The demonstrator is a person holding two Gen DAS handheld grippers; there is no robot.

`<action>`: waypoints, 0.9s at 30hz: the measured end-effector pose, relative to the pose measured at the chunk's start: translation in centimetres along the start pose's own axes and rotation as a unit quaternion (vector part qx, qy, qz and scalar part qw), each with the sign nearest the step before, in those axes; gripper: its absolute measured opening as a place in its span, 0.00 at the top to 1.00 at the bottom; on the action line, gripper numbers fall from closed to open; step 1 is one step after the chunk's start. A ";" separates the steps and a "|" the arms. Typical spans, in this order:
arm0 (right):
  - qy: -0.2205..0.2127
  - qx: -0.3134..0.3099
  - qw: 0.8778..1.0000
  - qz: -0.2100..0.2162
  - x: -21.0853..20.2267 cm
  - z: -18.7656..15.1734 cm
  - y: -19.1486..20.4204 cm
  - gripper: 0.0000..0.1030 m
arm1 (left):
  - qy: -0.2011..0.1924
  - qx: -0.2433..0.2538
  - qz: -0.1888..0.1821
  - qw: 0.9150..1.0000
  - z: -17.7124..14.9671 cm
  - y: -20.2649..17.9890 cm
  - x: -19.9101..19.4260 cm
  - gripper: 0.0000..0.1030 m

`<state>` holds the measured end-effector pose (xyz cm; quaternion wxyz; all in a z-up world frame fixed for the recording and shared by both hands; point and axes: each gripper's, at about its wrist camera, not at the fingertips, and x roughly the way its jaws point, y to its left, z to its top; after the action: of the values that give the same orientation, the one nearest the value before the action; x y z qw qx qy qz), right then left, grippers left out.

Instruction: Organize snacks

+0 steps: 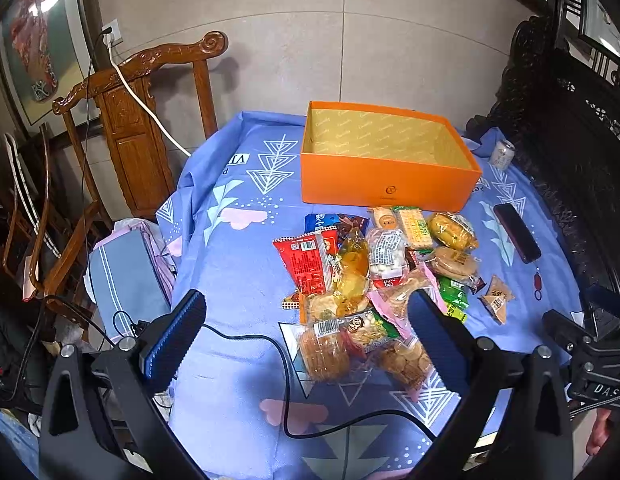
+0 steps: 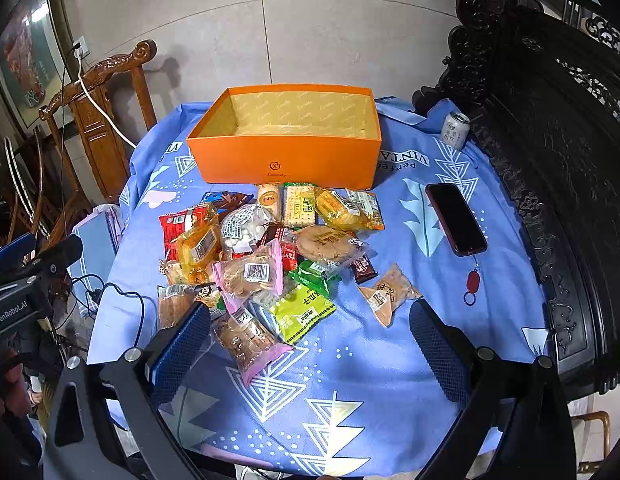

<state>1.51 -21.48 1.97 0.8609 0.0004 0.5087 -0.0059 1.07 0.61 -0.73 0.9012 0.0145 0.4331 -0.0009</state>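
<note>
Both the left gripper point(image 1: 310, 328) and right gripper point(image 2: 310, 328) hang wide open, gripping nothing, low in frame — the snack pile point(image 2: 269, 248) lies mid-frame, the orange box point(image 2: 285, 136) just above it.

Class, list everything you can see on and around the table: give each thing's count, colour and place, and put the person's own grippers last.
box: one, orange, open, nothing visible inside, far middle of table
snack packets: a pile, too overlapped to count, red, yellow, green, pink, brown, just in front of the box
tan packet: one, lying apart at the pile's right
phone: one, dark, right of the pile
can: one, white, far right corner
tablecloth: one, blue, patterned
chair: one, brown wood, left of table
left gripper: open, black with blue pads
right gripper: open, same colours
</note>
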 end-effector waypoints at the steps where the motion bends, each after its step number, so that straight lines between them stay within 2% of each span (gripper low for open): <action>1: 0.000 0.000 1.000 0.000 0.0 0.0 0.0 0.03 | 0.000 0.000 0.000 1.000 0.0 0.0 0.0 0.04; 27: 0.003 -0.005 1.000 0.001 0.3 0.2 0.4 0.03 | -0.001 0.000 0.002 1.000 0.1 -0.1 0.3 0.04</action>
<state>1.82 -21.13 1.79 0.8595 -0.0032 0.5111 -0.0021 1.30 0.49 -0.87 0.9015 0.0152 0.4325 0.0012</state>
